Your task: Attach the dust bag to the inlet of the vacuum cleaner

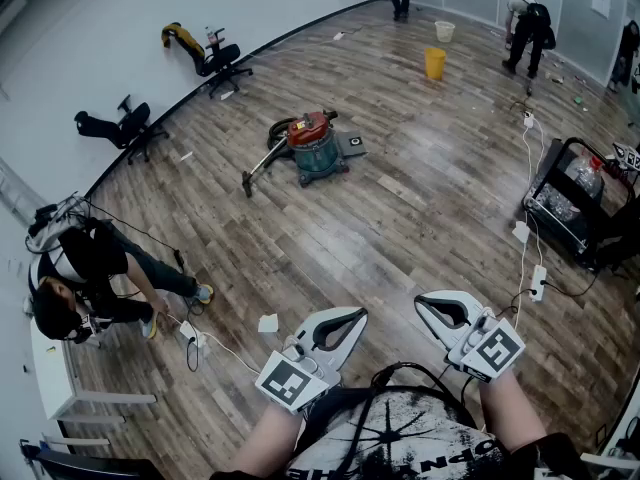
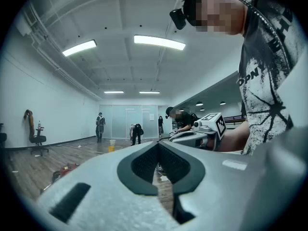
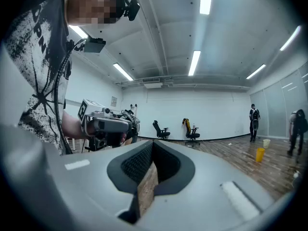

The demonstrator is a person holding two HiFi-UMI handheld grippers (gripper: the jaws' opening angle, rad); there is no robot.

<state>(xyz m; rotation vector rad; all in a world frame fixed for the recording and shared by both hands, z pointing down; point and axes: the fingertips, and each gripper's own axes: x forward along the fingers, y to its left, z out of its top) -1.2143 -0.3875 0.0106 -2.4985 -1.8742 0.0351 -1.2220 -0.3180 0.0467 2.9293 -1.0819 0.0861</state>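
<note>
Closing the distance is judged the first need: the vacuum cleaner (image 1: 316,148) stands on the wooden floor (image 1: 420,218) in the upper middle of the head view, well apart from both grippers. At the bottom, the left gripper (image 1: 355,316) and right gripper (image 1: 423,301) are held level, jaws pressed together on nothing. No dust bag can be made out; it should be located first.

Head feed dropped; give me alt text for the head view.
The left gripper and right gripper, both shut and empty, point forward over a wood floor. A red-and-teal vacuum cleaner with hose sits mid-room ahead; office chairs, a yellow bucket and people ring the edges.
</note>
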